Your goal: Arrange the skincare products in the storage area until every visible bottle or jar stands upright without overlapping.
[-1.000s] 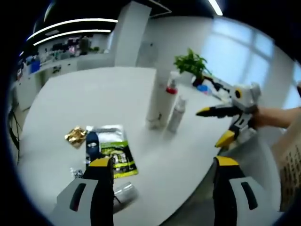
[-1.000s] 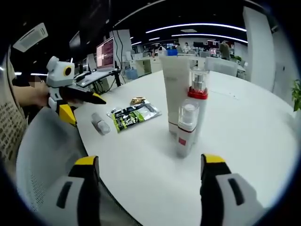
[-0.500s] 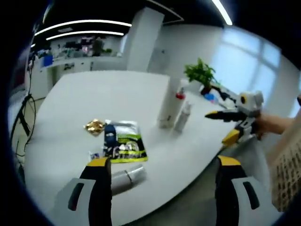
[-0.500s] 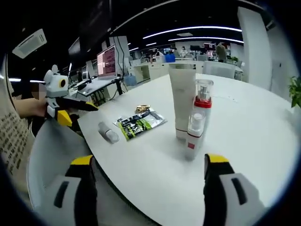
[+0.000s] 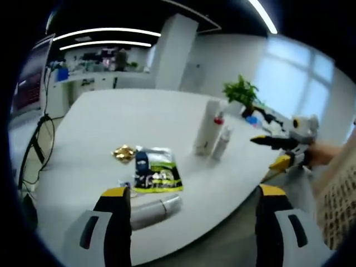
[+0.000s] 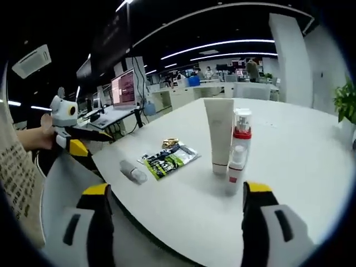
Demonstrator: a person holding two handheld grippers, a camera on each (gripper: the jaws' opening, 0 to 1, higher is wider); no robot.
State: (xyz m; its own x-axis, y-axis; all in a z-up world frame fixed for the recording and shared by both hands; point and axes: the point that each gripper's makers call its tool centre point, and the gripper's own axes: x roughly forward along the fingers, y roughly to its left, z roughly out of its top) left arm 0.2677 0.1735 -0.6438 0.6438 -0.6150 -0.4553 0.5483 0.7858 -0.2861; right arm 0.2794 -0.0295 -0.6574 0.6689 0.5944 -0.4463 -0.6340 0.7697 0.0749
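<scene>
On the white tabletop (image 6: 289,167) – tall white tube (image 6: 218,133), red-collared pump bottle (image 6: 242,133) and small spray bottle (image 6: 235,169) stand upright together | grey bottle (image 5: 156,207) lies flat near the tabletop edge by a green sachet (image 5: 158,175) – next job: stand it up | left gripper (image 5: 194,219) and right gripper (image 6: 177,214) released, empty | bare room beyond.

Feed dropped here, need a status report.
Both claws open, off the table: left, right. Tube and two bottles upright; small bottle lying flat beside sachet. Path unobstructed.
</scene>
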